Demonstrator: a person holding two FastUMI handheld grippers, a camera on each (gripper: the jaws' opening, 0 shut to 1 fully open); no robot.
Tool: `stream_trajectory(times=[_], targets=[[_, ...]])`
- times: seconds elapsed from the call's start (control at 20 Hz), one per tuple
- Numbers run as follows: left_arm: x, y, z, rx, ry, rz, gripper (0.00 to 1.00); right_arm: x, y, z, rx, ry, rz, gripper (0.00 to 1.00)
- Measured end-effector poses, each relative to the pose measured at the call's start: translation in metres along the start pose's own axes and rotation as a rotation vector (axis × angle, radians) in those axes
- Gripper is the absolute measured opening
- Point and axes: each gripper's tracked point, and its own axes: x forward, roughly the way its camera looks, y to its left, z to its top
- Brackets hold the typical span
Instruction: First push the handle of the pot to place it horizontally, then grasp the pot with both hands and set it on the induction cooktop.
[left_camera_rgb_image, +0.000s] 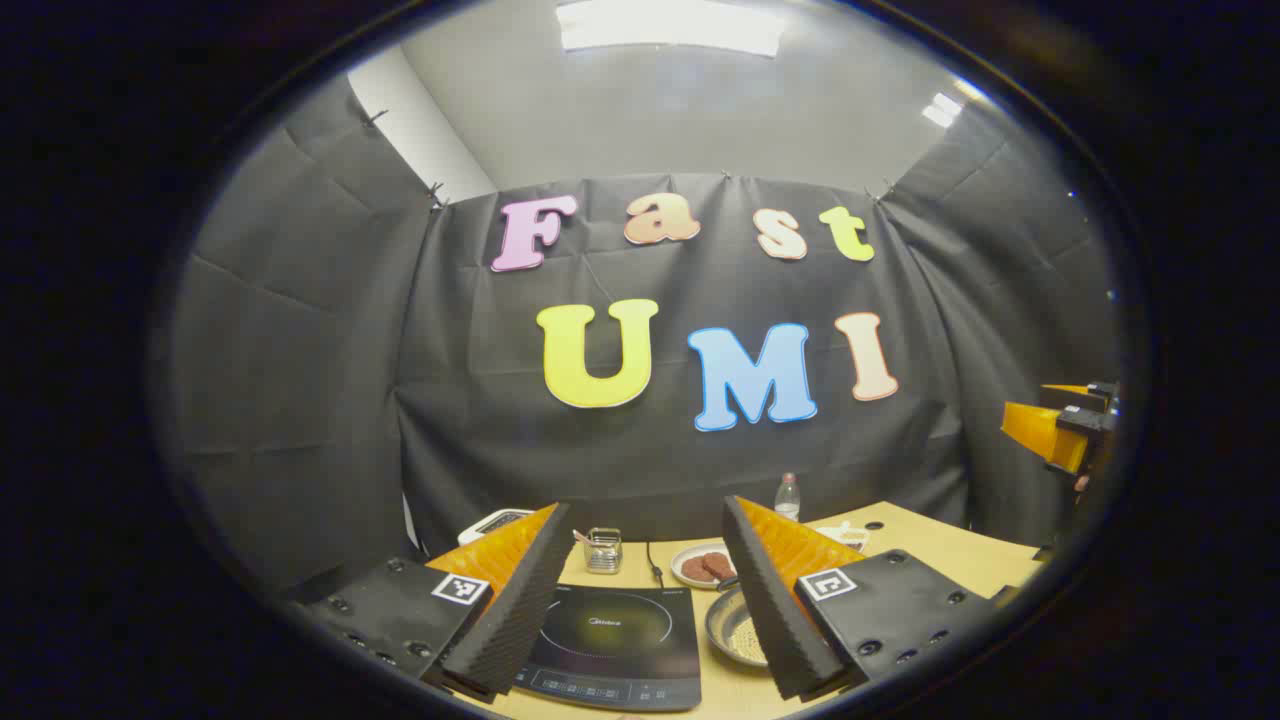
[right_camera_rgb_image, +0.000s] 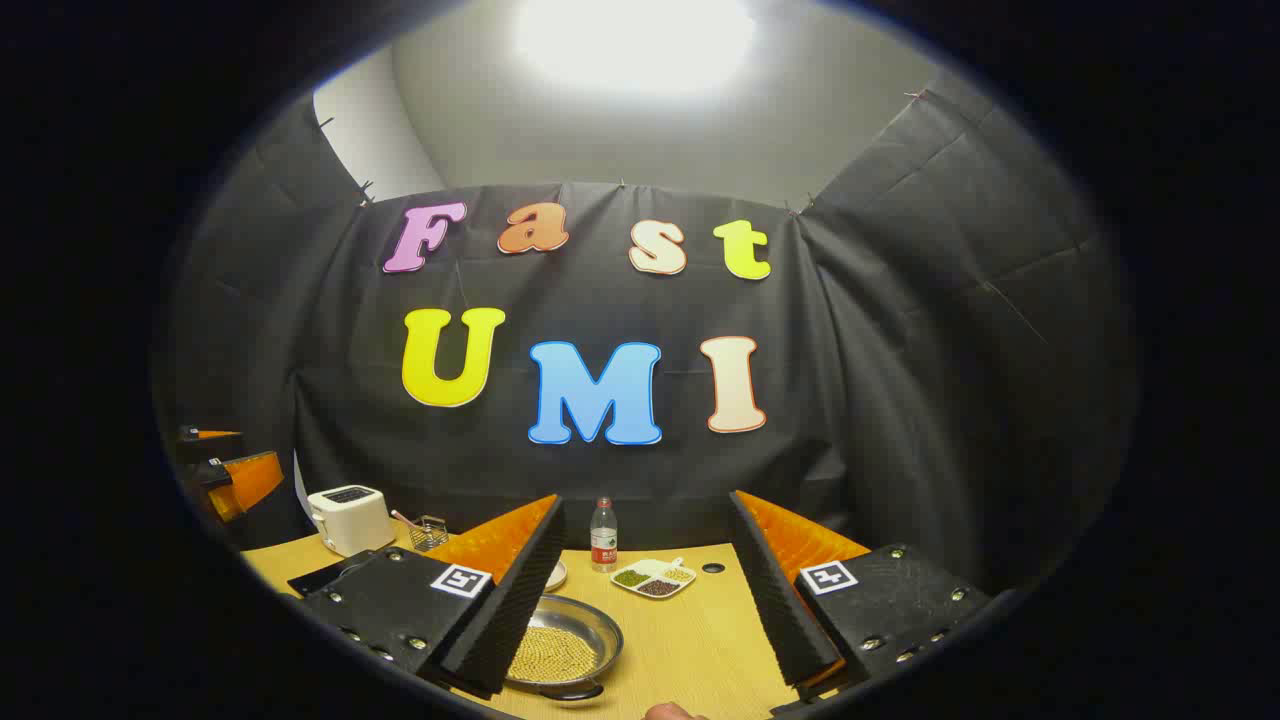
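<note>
A round metal pot (right_camera_rgb_image: 560, 648) holding yellowish grains sits on the wooden table (right_camera_rgb_image: 690, 640), partly behind my right gripper's left finger. A short dark handle (right_camera_rgb_image: 583, 691) sticks out at its near rim. My right gripper (right_camera_rgb_image: 647, 500) is open, held above the table with nothing between its fingers. In the left gripper view the black induction cooktop (left_camera_rgb_image: 610, 645) lies between the fingers of my open left gripper (left_camera_rgb_image: 643, 508). There the pot (left_camera_rgb_image: 735, 632) rests just right of the cooktop, half hidden by the right finger. Each gripper shows at the edge of the other's view (left_camera_rgb_image: 1060, 430) (right_camera_rgb_image: 228, 472).
A white toaster (right_camera_rgb_image: 350, 518) and a small wire basket (right_camera_rgb_image: 428, 533) stand at the back left. A water bottle (right_camera_rgb_image: 603, 537), a divided dish of beans (right_camera_rgb_image: 655, 578) and a plate of brown pieces (left_camera_rgb_image: 705, 565) lie behind the pot. A cable (left_camera_rgb_image: 652, 565) runs from the cooktop.
</note>
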Motion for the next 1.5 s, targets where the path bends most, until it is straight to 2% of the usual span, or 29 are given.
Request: stream_trajectory(times=[0.35, 0.6, 0.85, 1.3, 1.35, 1.4, 1.45, 1.5], targets=[[0.006, 0.003, 0.0, -0.008, 0.001, 0.013, 0.99, 0.008, 0.002, 0.0, -0.004, 0.006, 0.01, 0.96], [0.007, 0.007, -0.006, -0.012, 0.008, 0.024, 0.94, 0.011, 0.006, -0.002, -0.015, 0.019, 0.026, 0.96], [0.008, 0.011, -0.006, -0.016, 0.01, 0.035, 0.99, 0.016, 0.009, -0.001, -0.023, 0.022, 0.041, 0.96], [0.005, 0.019, -0.003, 0.0, 0.003, 0.056, 0.99, 0.022, 0.019, -0.001, -0.019, 0.036, 0.068, 0.96], [0.005, 0.021, -0.002, 0.001, 0.002, 0.059, 0.99, 0.021, 0.02, -0.002, -0.021, 0.037, 0.068, 0.95], [0.005, 0.023, -0.002, 0.0, 0.001, 0.061, 0.99, 0.023, 0.022, -0.003, -0.022, 0.038, 0.068, 0.85], [0.005, 0.026, -0.002, -0.002, 0.0, 0.065, 0.99, 0.022, 0.023, -0.003, -0.021, 0.04, 0.07, 0.86], [0.005, 0.027, -0.003, -0.005, 0.0, 0.067, 0.99, 0.023, 0.025, -0.002, -0.019, 0.04, 0.07, 0.76]])
